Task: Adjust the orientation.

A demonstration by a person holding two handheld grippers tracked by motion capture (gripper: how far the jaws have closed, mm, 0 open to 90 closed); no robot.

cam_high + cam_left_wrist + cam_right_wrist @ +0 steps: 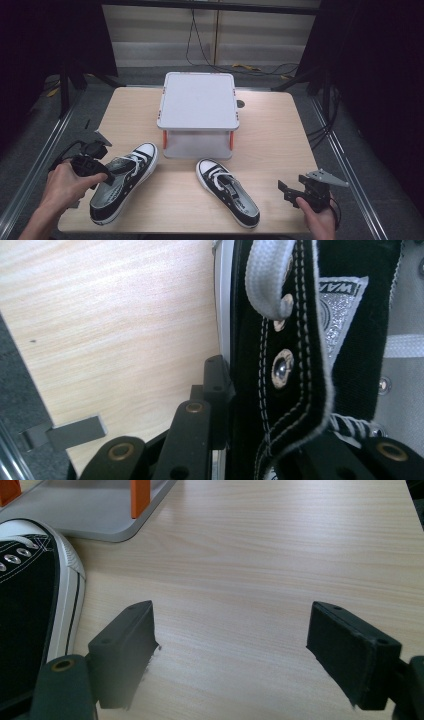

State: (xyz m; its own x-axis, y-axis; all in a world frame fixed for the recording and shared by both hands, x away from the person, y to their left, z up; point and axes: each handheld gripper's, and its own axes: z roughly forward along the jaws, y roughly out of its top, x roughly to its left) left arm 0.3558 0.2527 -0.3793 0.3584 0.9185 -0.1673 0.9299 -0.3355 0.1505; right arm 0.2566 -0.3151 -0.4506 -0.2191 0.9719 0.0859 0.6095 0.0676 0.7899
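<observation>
Tool (260,405) clamped on left sneaker's (122,182) black side wall.

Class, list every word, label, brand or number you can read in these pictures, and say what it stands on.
"WA": cut-off letters, seen upside down, on the silver tongue label of the left shoe.
A white mark inside the right shoe: too small to read.

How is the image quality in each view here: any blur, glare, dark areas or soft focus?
High view: the table is evenly lit, the surroundings fall to near black, with a bright patch behind the grey stand. Left gripper view: very close, the left shoe stitching fairly sharp, its eyelets glinting, the jaws dark. Right gripper view: wood grain crisp, the right gripper has softly blurred jaw edges.
</observation>
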